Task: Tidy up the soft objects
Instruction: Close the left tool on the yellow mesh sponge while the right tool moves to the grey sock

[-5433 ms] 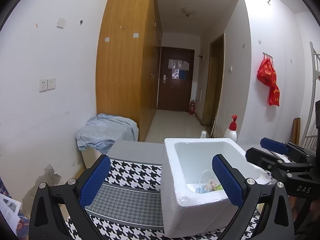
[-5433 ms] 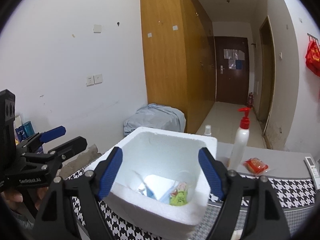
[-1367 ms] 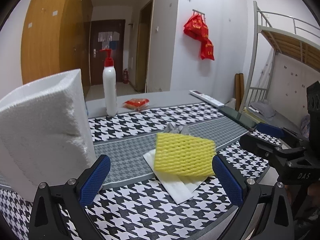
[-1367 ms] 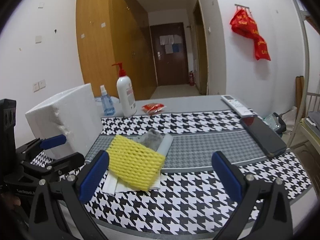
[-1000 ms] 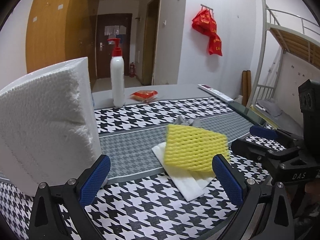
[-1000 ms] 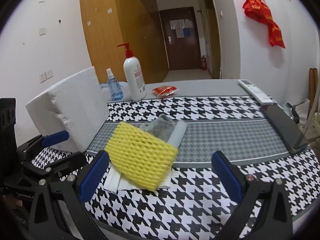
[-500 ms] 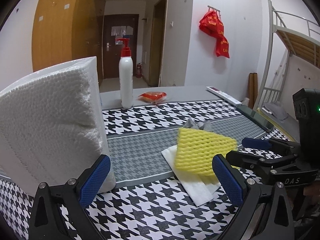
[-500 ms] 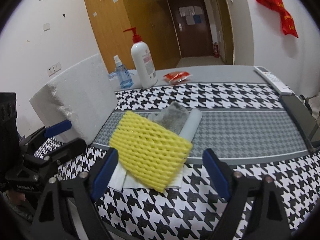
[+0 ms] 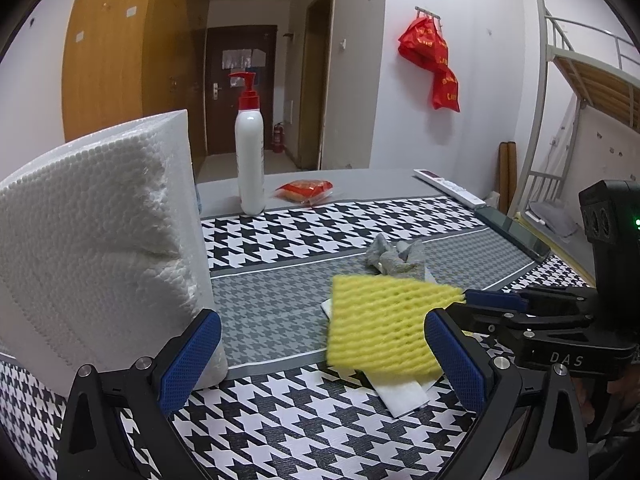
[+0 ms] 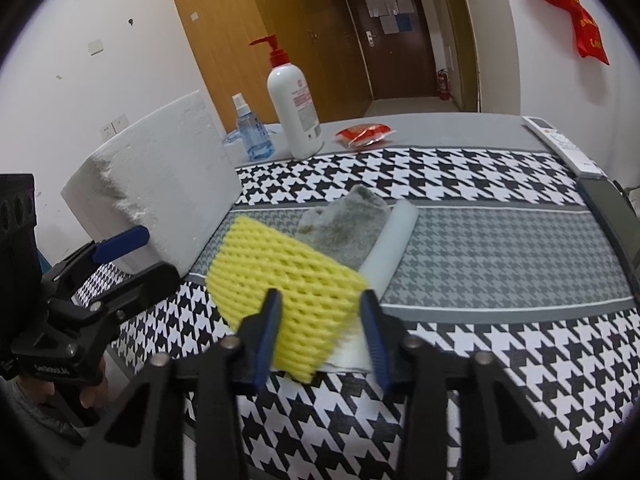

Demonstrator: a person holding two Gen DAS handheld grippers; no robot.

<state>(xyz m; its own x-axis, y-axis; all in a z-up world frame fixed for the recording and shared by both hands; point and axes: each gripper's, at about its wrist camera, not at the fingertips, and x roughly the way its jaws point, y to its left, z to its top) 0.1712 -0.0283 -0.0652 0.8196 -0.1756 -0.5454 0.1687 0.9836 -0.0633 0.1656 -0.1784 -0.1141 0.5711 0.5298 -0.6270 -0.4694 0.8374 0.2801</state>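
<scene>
Nearest to us, our right gripper [image 10: 320, 312] has its jaws narrowed around the near corner of the yellow net [image 10: 286, 280]; the blue pads sit on either side of it, with a little gap visible on the right side, so we judge the grip not yet complete. Our left gripper [image 9: 320, 352] is spread wide and holds nothing, hovering low over the cloth [image 9: 280, 432] beside the foam box [image 9: 100, 240].

The net lies on top of a white sheet [image 10: 348, 354], with a gray sock [image 10: 344, 228] and a white roll [image 10: 394, 240] just behind it, all in one small pile on the gray band of the cloth. We take this to be the picking step: the right gripper is taking the first soft item off the pile. The next move calls for pinching the net alone, not the sheet beneath, then lifting it clear and carrying it left, presumably to the box.

The box stands near the pile, at its left. From these low angles only its outer walls show, so we cannot tell what is inside.

Farther back stand a pump bottle [image 10: 294, 112], a spray bottle [image 10: 250, 130], a red packet [image 10: 364, 134] and a remote [image 10: 558, 142].
</scene>
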